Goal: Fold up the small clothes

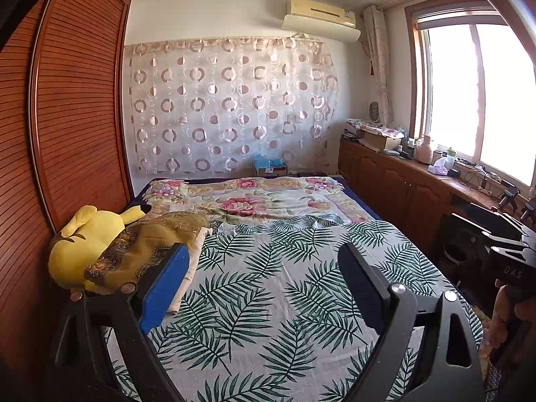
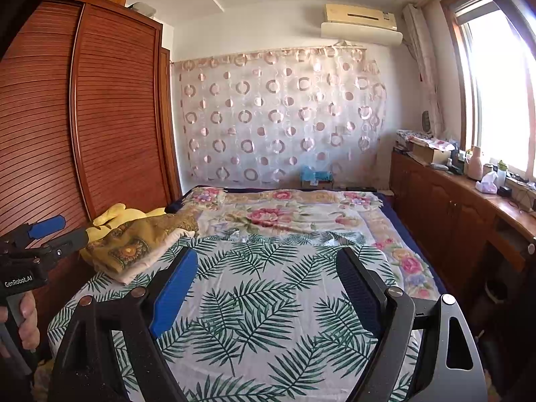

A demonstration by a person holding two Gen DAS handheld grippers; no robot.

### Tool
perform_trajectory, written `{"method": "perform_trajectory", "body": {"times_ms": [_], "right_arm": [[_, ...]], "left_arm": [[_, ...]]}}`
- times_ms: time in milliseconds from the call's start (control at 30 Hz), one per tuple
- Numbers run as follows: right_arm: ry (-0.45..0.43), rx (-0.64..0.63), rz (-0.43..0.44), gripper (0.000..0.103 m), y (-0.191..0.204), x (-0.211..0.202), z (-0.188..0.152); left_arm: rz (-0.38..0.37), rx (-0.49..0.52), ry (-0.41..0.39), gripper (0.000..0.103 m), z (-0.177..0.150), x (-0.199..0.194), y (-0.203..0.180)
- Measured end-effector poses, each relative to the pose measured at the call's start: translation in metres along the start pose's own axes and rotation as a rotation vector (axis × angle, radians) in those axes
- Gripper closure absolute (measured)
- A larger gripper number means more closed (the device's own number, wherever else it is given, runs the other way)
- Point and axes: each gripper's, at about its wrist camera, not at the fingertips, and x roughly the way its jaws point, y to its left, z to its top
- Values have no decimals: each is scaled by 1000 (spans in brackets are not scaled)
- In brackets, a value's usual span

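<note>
Folded clothes of mustard-yellow patterned fabric over a cream piece lie in a small pile on the left side of the bed, and we see them partly resting on a yellow plush toy beside the brown slatted wooden wardrobe. We hold our left gripper over the white bed sheet with green palm leaves; its jaws are spread wide and nothing is between them. Its left blue pad appears in front of the pile, but we cannot tell if it touches it. Our right gripper is also spread wide and empty above the same sheet, well apart from the clothes. Behind the leaf sheet lies a flowered blanket in pink and cream.
</note>
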Motion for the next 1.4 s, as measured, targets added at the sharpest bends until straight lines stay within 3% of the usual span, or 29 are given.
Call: {"method": "perform_trajectory", "body": {"times_ms": [1400], "right_arm": [[-1, -10, 22, 17, -21, 8, 4]], "left_arm": [[4, -2, 1, 12, 0, -1, 2]]}}
